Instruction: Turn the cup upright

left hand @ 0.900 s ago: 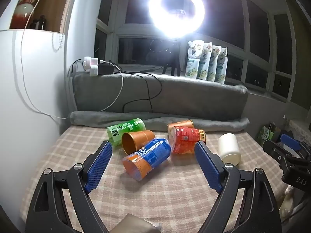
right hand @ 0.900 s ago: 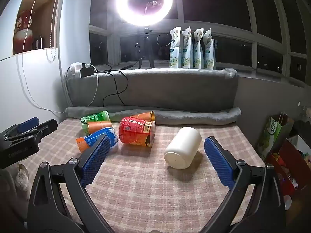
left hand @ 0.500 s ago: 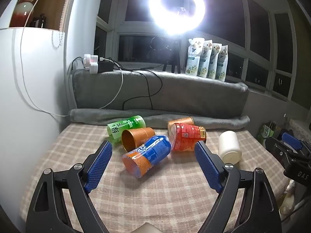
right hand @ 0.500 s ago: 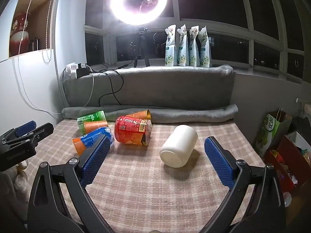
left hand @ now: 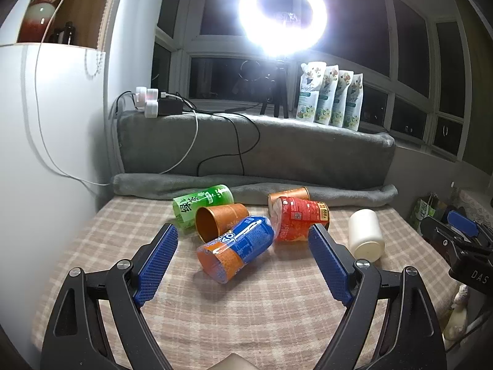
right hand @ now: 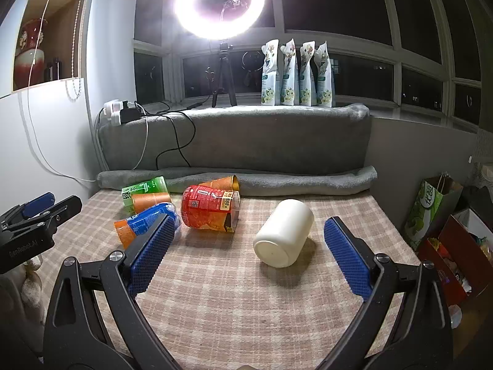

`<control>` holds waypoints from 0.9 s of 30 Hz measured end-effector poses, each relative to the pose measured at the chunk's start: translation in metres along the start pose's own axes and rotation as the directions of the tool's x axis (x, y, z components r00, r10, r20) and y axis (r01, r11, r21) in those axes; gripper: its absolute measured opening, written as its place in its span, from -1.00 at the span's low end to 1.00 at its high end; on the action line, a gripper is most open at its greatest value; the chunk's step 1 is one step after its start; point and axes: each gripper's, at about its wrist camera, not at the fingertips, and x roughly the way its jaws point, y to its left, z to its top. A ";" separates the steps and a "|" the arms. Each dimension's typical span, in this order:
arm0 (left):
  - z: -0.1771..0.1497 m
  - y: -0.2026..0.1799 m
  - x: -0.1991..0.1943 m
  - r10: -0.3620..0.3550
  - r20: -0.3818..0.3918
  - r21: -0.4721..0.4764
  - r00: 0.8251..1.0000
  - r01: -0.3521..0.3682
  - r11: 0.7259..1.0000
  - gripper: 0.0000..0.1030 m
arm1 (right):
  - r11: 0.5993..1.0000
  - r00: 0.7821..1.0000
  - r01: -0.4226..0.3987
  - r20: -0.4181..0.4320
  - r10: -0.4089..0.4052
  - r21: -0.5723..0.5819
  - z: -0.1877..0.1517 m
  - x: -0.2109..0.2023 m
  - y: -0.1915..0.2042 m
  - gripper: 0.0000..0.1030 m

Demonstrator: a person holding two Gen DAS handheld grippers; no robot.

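— Cups lie on their sides across the checked cloth (left hand: 262, 308); going left to right we see a green cup (left hand: 201, 205), a brown paper cup (left hand: 220, 223) with its mouth toward us and nothing inside, and a blue-and-orange cup (left hand: 237, 252) touching it at about five o'clock.

— And further right?

— A red cup (right hand: 209, 214) lies beside those, with another orange paper cup (right hand: 223, 182) just behind it at twelve o'clock. Whether either holds anything we cannot tell. Well apart, at three o'clock from the red one, a white cup (right hand: 283, 237) lies tipped over, its closed base toward the right wrist camera.

— What about our claws?

— Our left gripper (left hand: 243, 265) is spread wide, holding nothing, the blue-and-orange cup framed between its blue pads (left hand: 157, 259) without contact. Our right gripper (right hand: 246, 252) is equally wide and empty, with the white cup between its fingers, touching neither.
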 end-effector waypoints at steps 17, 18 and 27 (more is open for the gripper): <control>0.004 0.005 -0.001 -0.001 0.005 -0.001 1.000 0.001 1.000 0.69 | 1.000 1.000 0.001 0.001 -0.001 -0.003 0.001 -0.002 0.002 0.93; 0.004 0.005 -0.002 0.000 0.006 0.000 1.000 0.000 1.000 0.69 | 1.000 1.000 0.001 0.001 -0.001 -0.004 0.001 -0.001 0.002 0.93; 0.008 0.006 -0.005 -0.003 0.008 0.003 1.000 0.003 1.000 0.69 | 1.000 1.000 0.002 0.000 -0.002 -0.003 0.001 -0.002 0.003 0.93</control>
